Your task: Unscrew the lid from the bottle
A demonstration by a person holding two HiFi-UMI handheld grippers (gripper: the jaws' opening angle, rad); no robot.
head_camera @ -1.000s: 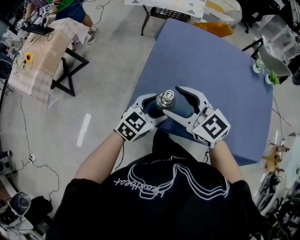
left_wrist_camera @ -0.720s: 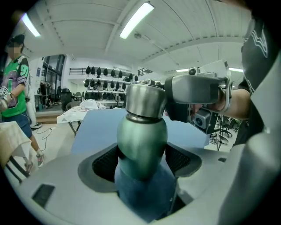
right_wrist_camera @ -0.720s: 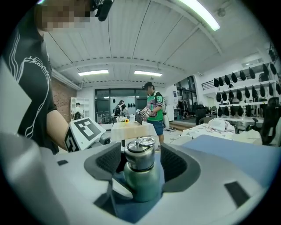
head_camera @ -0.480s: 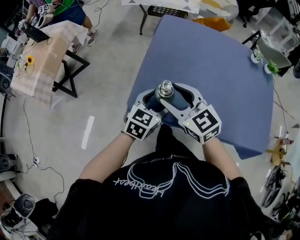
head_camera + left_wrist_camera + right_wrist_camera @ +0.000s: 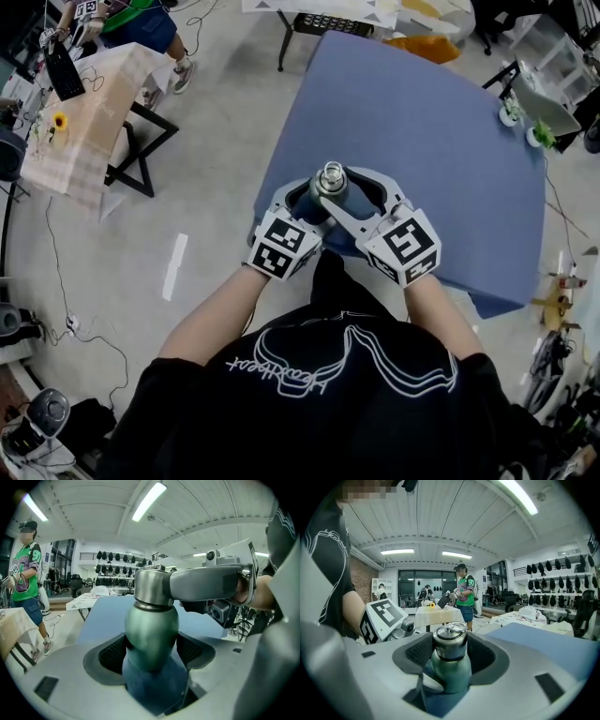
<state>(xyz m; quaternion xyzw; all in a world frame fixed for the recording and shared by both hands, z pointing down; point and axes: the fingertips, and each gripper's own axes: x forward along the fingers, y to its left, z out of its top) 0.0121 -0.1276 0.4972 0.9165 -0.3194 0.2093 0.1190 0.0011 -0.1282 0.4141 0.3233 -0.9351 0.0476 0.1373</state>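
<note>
Closing right gripper [image 5: 450, 656] further onto lid [image 5: 450, 638], gripping both sides; left gripper [image 5: 151, 665] clamped on upright bottle [image 5: 151, 623] body, centre frame, directly below lid.

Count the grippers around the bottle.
2. The left gripper clamps the bottle by its body; the right gripper, its jaws just closing, has the metal lid between its pads. No other shows.

grn bottle [image 5: 451, 671] upright, steel lid [image 5: 450, 641] on
</note>
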